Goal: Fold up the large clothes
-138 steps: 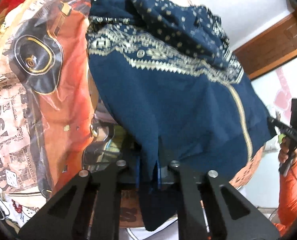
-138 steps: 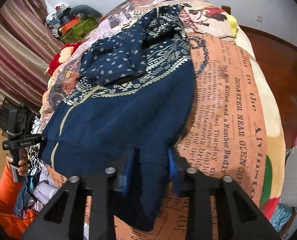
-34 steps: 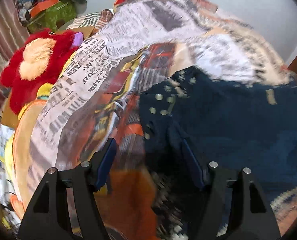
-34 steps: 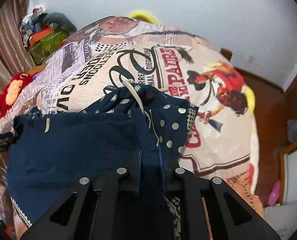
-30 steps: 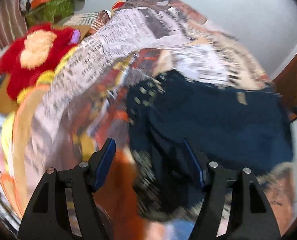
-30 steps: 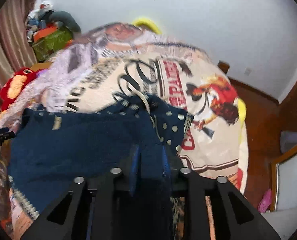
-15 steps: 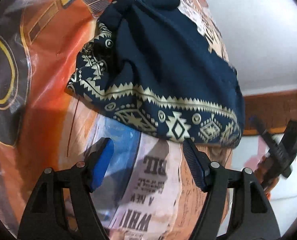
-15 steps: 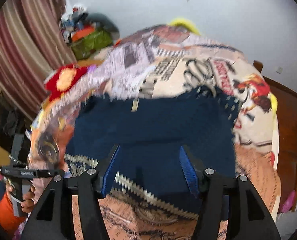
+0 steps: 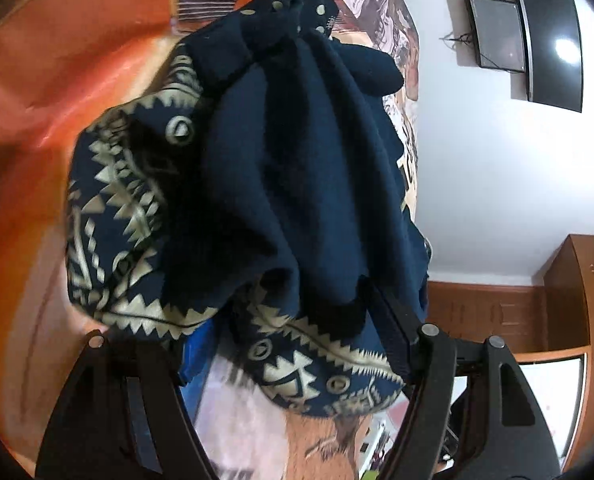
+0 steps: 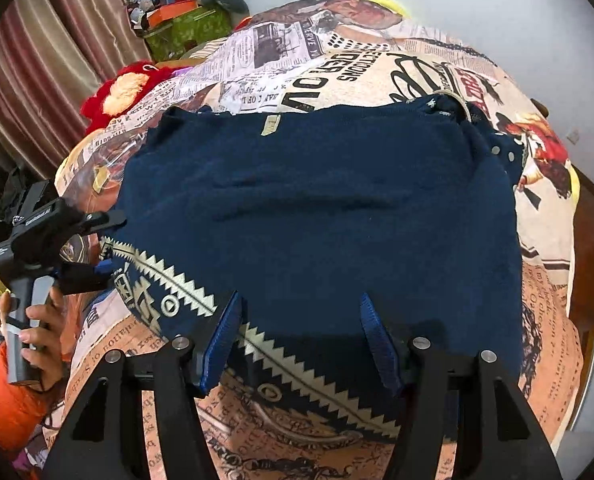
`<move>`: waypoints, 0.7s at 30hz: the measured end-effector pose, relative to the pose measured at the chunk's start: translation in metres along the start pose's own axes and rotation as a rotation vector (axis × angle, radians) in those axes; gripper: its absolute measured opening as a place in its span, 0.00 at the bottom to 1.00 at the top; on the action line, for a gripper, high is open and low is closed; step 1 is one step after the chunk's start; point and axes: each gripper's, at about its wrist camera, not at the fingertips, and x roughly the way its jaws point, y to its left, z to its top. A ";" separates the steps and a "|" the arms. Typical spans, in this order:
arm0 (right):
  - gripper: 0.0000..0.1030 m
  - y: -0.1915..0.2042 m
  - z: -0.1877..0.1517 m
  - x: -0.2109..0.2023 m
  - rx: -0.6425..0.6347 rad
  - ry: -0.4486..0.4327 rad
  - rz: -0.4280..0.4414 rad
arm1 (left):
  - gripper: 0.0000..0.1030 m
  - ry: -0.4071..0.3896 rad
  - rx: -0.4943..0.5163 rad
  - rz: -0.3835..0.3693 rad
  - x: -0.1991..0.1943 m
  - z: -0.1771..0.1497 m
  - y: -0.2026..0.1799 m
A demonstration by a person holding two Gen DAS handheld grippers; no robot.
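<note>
A navy garment [image 10: 317, 208] with a cream zigzag border lies folded over on the printed bedspread [image 10: 337, 68]. My right gripper [image 10: 301, 340] is open at the garment's near patterned edge, its jaws wide apart on either side of the cloth. My left gripper [image 9: 297, 344] is open at the garment's left edge, with the bunched navy cloth [image 9: 281, 168] filling the view between its jaws. The left gripper also shows in the right wrist view [image 10: 85, 248], held in a hand, with open jaws at the border corner.
A red and cream plush toy [image 10: 121, 88] lies at the bed's far left. A green box with clutter [image 10: 181, 24] stands behind it by striped curtains [image 10: 57, 40]. A wall screen [image 9: 553, 40] and a wooden door [image 9: 537, 312] are to the right.
Both grippers let go of the garment after carrying its end over. They pulled back to its near patterned edge, and the left gripper moved in close to the cloth.
</note>
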 end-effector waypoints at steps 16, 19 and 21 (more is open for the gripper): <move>0.58 -0.012 0.002 0.010 0.053 0.000 0.048 | 0.22 -0.137 0.079 0.229 0.011 0.027 -0.030; 0.58 -0.012 0.000 0.004 0.055 -0.004 0.044 | 0.17 -0.201 0.209 0.311 -0.001 0.022 -0.053; 0.58 -0.011 -0.002 -0.004 0.040 -0.018 0.026 | 0.16 -0.241 0.292 0.363 -0.012 0.016 -0.066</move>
